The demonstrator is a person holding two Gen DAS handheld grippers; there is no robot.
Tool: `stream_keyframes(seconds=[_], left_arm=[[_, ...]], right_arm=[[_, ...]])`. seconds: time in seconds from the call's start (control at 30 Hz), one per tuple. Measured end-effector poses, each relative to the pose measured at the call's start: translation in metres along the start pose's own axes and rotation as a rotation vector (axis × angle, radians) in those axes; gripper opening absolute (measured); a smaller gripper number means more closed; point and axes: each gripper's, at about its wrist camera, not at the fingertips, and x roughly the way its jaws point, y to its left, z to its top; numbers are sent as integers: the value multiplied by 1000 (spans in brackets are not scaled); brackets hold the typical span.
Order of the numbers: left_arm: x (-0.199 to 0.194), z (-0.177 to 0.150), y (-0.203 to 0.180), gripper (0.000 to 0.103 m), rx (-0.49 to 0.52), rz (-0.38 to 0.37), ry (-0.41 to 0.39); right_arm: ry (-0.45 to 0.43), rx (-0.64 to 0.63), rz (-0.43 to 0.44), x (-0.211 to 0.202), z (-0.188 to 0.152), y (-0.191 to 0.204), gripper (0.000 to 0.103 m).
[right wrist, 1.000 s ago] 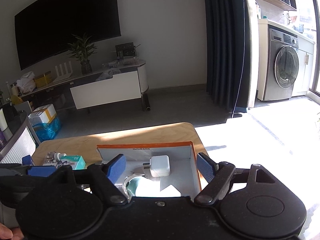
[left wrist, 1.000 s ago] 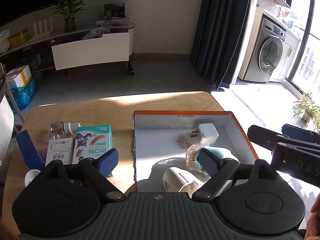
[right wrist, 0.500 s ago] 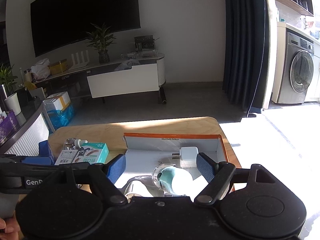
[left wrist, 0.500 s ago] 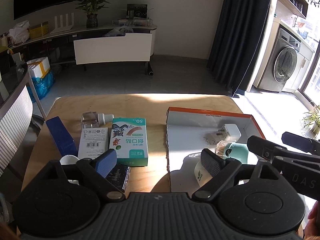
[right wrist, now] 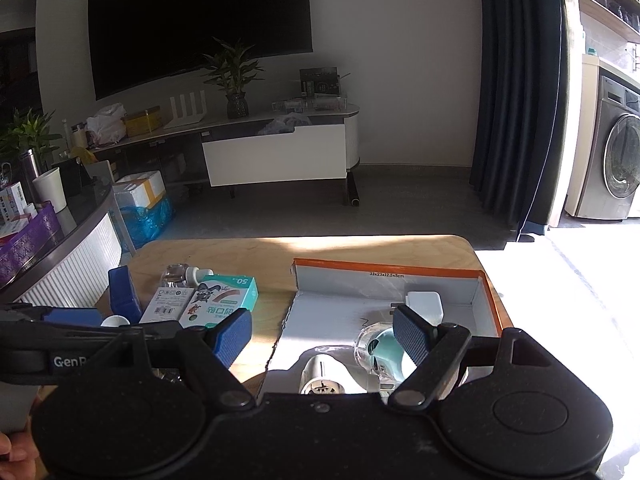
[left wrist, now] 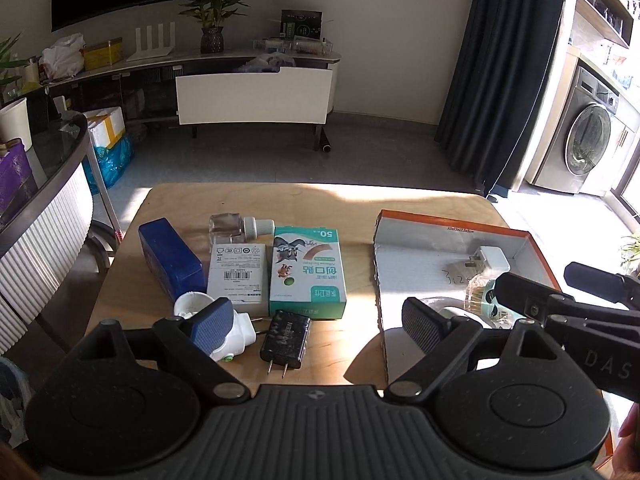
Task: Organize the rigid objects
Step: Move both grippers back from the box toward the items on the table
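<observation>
Pale wood is seen across the table (left wrist: 248, 208), half in sun, half in shadow. On the left part a cluster is laid out: a blue box (left wrist: 170, 258), a clear bottle (left wrist: 236, 226) with a white cap lying flat at the far side, a white carton (left wrist: 238, 270), a green plaster box (left wrist: 306, 272), and nearer, a black plug adapter (left wrist: 286, 338) with its prongs pointed to the near edge. A white plug (left wrist: 236, 334) is partly hidden behind a blue pad, so its shape is hard to make out. To the right, an orange-edged tray (left wrist: 452, 226) is set, its near end cut off by the gripper bodies. Inside it, a white charger (left wrist: 494, 258) is seen at the far right. A mint-green item in clear wrap (right wrist: 378, 350) and a white cylinder (right wrist: 320, 372) are half covered, and what they are cannot be told. The left gripper (left wrist: 320, 322) is held over the gap between the cluster and the tray, jaws spread wide, nothing gripped. The right gripper (right wrist: 322, 334) is held above the tray's left wall, jaws likewise parted and empty. A fingertip (right wrist: 12, 454) is glimpsed at the lower left corner of the right view.
</observation>
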Motion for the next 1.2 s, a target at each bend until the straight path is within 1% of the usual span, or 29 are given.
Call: stream_keyframes(seconds=[1.2], left_arm=[[-13,-13,61,93,-75,76,8]], right_arm=[[21,-107,92,12,-3,64,92]])
